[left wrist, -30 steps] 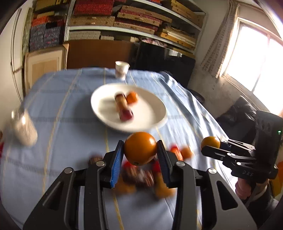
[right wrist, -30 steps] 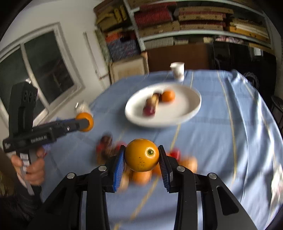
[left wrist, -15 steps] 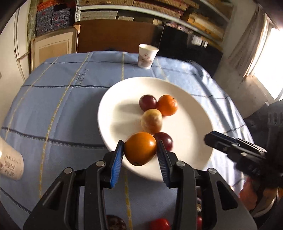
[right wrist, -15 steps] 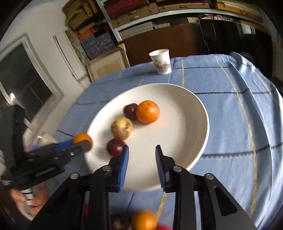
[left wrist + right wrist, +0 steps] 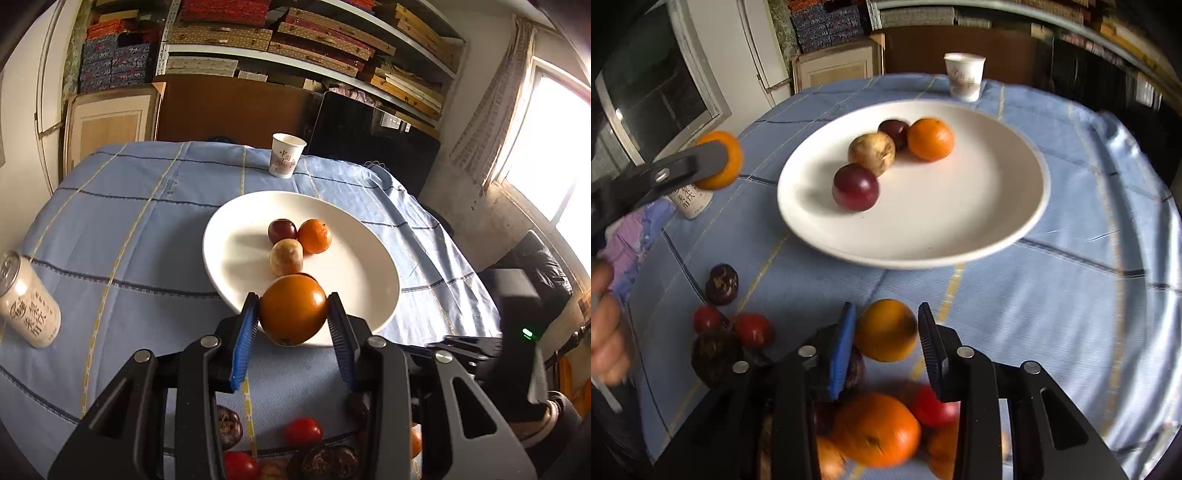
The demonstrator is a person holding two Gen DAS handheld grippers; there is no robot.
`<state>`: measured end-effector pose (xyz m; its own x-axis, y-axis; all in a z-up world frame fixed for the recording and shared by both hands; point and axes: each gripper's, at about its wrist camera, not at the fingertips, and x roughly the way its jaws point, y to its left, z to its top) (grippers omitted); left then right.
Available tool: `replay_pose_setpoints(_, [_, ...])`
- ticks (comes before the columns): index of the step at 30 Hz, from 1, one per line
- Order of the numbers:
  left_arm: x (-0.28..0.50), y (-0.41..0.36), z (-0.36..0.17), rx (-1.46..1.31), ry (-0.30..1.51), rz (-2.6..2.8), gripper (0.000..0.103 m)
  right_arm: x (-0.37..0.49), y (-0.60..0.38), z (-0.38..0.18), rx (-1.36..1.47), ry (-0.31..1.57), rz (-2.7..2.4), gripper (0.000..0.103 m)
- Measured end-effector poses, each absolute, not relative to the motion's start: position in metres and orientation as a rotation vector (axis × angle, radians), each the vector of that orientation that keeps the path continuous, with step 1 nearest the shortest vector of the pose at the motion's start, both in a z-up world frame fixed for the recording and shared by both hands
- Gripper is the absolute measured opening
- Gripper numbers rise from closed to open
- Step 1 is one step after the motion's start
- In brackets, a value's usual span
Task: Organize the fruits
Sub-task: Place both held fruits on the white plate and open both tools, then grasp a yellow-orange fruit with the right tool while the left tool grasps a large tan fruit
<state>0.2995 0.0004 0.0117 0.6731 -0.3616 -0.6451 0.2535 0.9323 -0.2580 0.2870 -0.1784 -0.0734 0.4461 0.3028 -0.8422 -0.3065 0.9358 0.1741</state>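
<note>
**Blue checked cloth, fruit half sorted**

Blue-cloth table [image 5: 147, 229], shelves behind. L gripper [image 5: 291, 321] pinches an orange fruit [image 5: 293, 308] at near rim of white plate [image 5: 979, 229]. R gripper [image 5: 886, 339] low before plate, jaws opening, yellow-orange fruit [image 5: 886, 334] between pads, untouched. On plate: two plums, pale fruit, mandarin. Loose fruit pile [image 5: 875, 428] near side of plate. Paper cup [image 5: 286, 155] beyond plate.

Home room: clothed table [image 5: 147, 229], stacked shelves [image 5: 295, 48], curtained window [image 5: 546, 155]
</note>
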Motion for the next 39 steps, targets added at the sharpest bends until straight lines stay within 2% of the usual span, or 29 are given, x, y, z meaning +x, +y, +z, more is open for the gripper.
replay_pose_setpoints(2, [0.298,0.005,0.01,-0.167,0.759,-0.348,0.037,0.295,-0.177,-0.084,0.05,1.114,0.378,0.038])
replay_pose_setpoints(9, [0.296,0.014,0.004,-0.188,0.77,-0.341,0.037,0.286,-0.185,-0.082,0.124,1.137,0.337,0.037])
replay_pose_setpoints(11, [0.296,0.013,0.004,-0.186,0.768,-0.339,0.037,0.277,-0.188,-0.07,0.094,1.095,0.322,0.037])
replay_pose_setpoints(16, [0.305,0.01,0.009,-0.18,0.749,-0.329,0.037,0.272,-0.189,-0.017,0.047,0.854,0.305,0.037])
replay_pose_setpoints(22, [0.351,-0.011,-0.002,-0.134,0.837,-0.318,0.038,0.337,-0.188,-0.038,0.094,0.931,0.245,0.038])
replay_pose_setpoints(23, [0.353,-0.012,-0.005,-0.128,0.855,-0.309,0.047,0.335,-0.193,-0.041,0.105,0.938,0.238,0.05])
replay_pose_setpoints(24, [0.351,-0.011,-0.004,-0.13,0.85,-0.305,0.065,0.33,-0.194,-0.039,0.121,0.931,0.238,0.068])
replay_pose_setpoints(25, [0.342,-0.007,0.0,-0.135,0.813,-0.3,0.071,0.319,-0.199,-0.033,0.142,0.896,0.247,0.073])
replay_pose_setpoints(27, [0.328,-0.004,0.011,-0.116,0.765,-0.286,0.089,0.302,-0.198,-0.022,0.128,0.841,0.242,0.075])
replay_pose_setpoints(29, [0.304,0.001,0.024,-0.097,0.721,-0.288,0.096,0.276,-0.205,-0.013,0.097,0.804,0.236,0.077])
replay_pose_setpoints(30, [0.293,0.004,0.028,-0.102,0.702,-0.295,0.098,0.262,-0.21,-0.011,0.098,0.785,0.236,0.084])
replay_pose_setpoints(32, [0.269,0.011,0.03,-0.099,0.684,-0.284,0.098,0.229,-0.218,-0.011,0.098,0.75,0.215,0.09])
replay_pose_setpoints(36, [0.219,0.016,0.012,-0.062,0.692,-0.241,0.098,0.168,-0.218,-0.031,0.016,0.755,0.202,0.091])
replay_pose_setpoints(39, [0.184,0.013,-0.007,-0.015,0.701,-0.232,0.098,0.142,-0.212,-0.05,-0.064,0.829,0.239,0.091])
